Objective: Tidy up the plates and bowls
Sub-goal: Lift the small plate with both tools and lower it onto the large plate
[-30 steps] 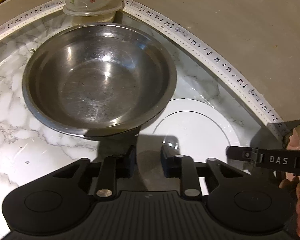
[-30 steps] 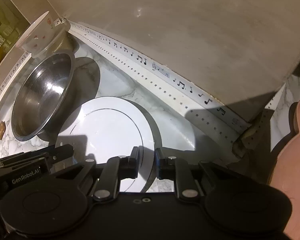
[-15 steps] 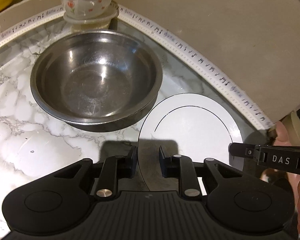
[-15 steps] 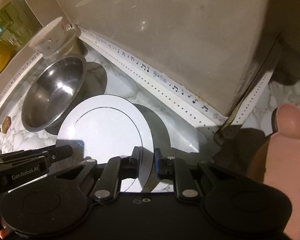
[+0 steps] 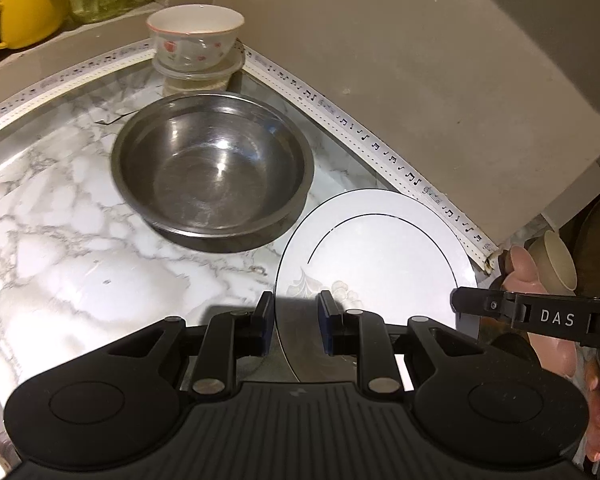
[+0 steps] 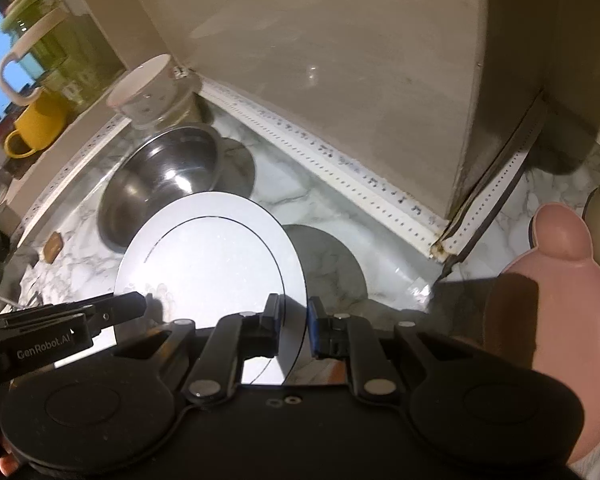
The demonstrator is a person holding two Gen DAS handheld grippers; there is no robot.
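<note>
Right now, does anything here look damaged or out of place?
Yes: the patterned trim strip along the wall looks torn and stained at the corner. The plate, held off the counter by both grippers, looks whole.

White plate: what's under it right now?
The white plate is lifted off the marble counter; beneath it shows only its round shadow on bare marble. The counter directly behind the plate's face is covered.

A white marble countertop with grey veining spreads ahead and to the left, glossy under warm light. A beige wall rises ahead and to the right, edged at its foot by white trim tape (printed with small black music notes). 1 ledge runs at far left, against blue daylight.
</note>
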